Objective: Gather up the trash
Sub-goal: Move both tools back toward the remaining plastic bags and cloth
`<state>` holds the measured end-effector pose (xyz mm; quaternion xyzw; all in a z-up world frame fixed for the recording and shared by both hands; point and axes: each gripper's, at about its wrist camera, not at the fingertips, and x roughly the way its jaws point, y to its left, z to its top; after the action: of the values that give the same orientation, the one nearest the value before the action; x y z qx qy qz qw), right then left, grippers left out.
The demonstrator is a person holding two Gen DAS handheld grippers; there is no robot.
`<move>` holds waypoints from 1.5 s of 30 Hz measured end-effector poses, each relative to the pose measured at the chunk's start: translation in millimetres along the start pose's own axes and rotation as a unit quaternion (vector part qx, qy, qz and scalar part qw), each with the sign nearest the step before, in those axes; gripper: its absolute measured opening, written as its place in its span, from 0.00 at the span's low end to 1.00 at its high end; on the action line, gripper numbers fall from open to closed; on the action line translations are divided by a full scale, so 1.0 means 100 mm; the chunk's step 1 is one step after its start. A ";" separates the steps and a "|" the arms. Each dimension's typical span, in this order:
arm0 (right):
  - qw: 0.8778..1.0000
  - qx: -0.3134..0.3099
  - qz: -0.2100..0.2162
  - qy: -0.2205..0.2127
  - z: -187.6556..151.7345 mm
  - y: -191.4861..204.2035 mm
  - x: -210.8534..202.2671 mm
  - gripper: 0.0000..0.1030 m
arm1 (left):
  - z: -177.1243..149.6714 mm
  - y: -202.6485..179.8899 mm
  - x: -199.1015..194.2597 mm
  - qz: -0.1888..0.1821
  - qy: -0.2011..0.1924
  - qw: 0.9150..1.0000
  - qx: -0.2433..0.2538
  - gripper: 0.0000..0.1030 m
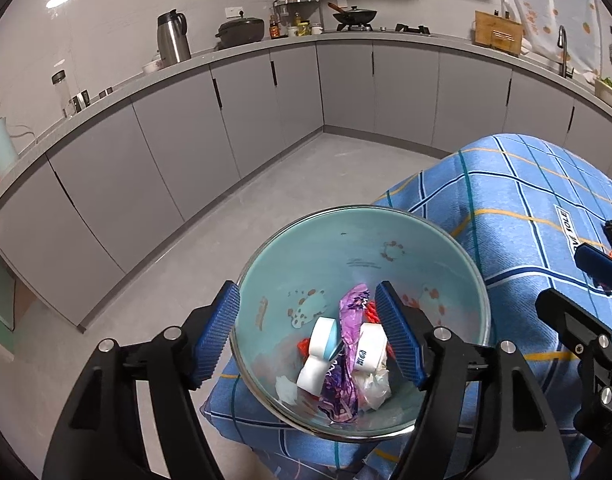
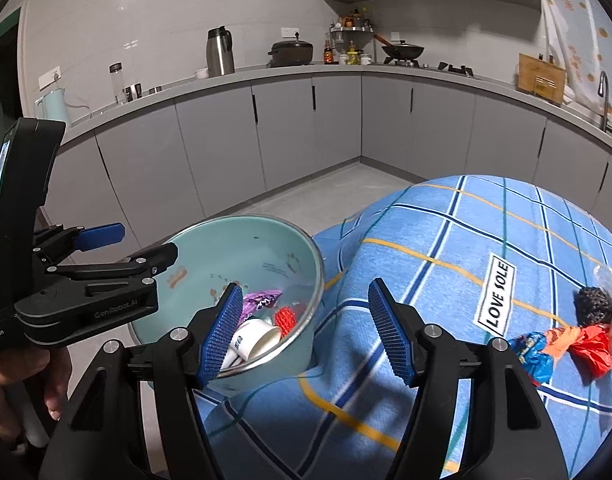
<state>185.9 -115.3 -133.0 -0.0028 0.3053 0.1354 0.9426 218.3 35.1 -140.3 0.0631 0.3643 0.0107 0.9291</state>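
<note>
Blue fingers of both grippers spread, empty, above teal bowl (image 1: 346, 248) of trash.

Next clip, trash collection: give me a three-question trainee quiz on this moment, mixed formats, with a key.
1. True or false: the left claw grips the bowl's rim.
2. Which lies inside the bowl? A) purple wrapper B) black mesh ball C) red-and-blue wrapper
3. Fill in: the trash not yet collected lies on the blue checked ____.

Key: 1 false, its pads stand apart over the bowl; 2 A; 3 cloth.
</note>
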 end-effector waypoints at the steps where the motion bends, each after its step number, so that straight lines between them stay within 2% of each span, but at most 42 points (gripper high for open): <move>1: 1.000 0.002 -0.001 -0.001 -0.01 -0.02 -0.02 0.63 | 0.00 -0.01 -0.01 -0.001 -0.001 1.000 0.002 0.68; 13: 0.999 0.021 -0.020 -0.014 -0.08 -0.24 -0.29 0.63 | 0.06 -0.26 -0.11 -0.017 -0.008 1.000 0.024 0.69; 30: 0.994 0.061 -0.085 -0.027 -0.26 -0.83 -0.68 0.63 | 0.21 -1.11 -0.29 -0.076 -0.031 0.992 0.091 0.72; 34: 0.991 0.073 -0.107 -0.033 -0.30 -1.00 -0.80 0.63 | 0.27 -1.34 -0.36 -0.093 -0.043 0.989 0.106 0.76; 39: 0.984 0.096 -0.147 -0.040 -0.37 -1.29 -0.99 0.63 | 0.30 -1.64 -0.41 -0.116 -0.051 0.983 0.130 0.76; 41: 0.980 0.111 -0.162 -0.043 -0.43 -1.44 -1.08 0.69 | 0.32 -1.79 -0.43 -0.124 -0.055 0.981 0.140 0.76; 45: 0.972 0.137 -0.185 -0.047 -0.54 -1.69 -1.20 0.70 | 0.32 -2.05 -0.45 -0.141 -0.057 0.976 0.158 0.76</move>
<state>105.6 -313.6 -120.7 0.0766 0.2705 -0.0846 0.9559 201.8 -174.4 -112.7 0.1572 0.3135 -0.1814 0.9187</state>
